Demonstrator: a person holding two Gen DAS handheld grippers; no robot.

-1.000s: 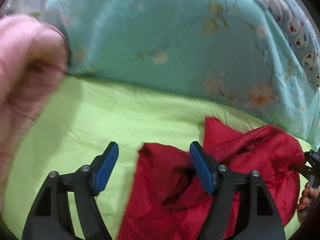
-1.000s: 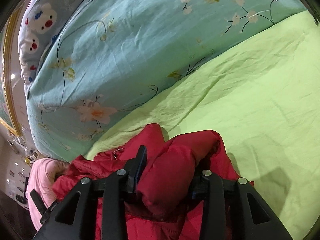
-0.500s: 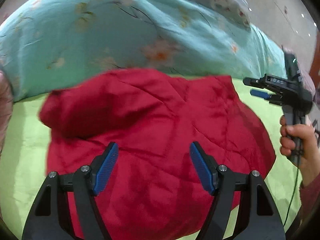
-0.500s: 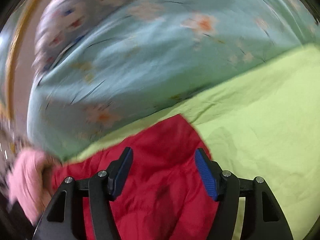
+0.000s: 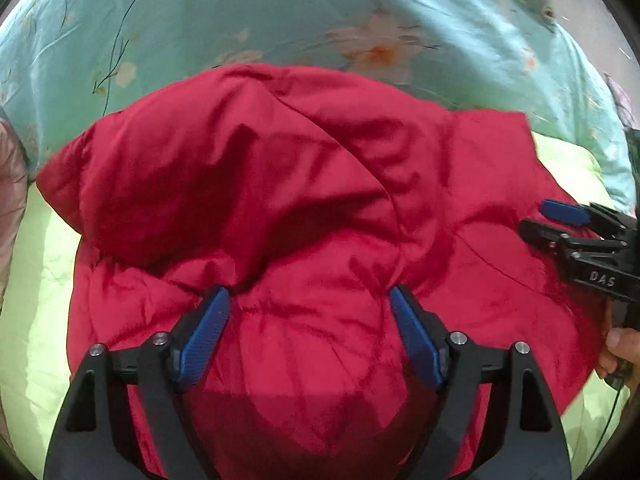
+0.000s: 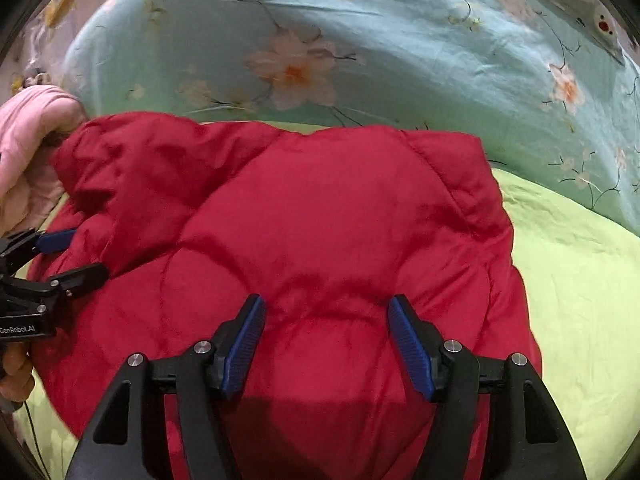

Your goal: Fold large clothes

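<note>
A red padded jacket lies spread in a puffy heap on the green sheet. My left gripper points down onto its near part with the jaws wide and opening. A bulge of red fabric sits between the fingers, and the tips dent the cloth. My right gripper is open too, its tips resting on the jacket further right. Each wrist view shows the other gripper from the side: the right gripper and the left gripper stand open over the jacket's edges.
A light blue floral quilt is piled along the far side, right behind the jacket. A pink garment lies at the left end. A person's hand holds each gripper handle. Bare green sheet stretches to the right.
The right gripper let go of the bunched red fabric and opened. Both grippers swung over the jacket, which now lies spread out. The left jaws stand wider.
</note>
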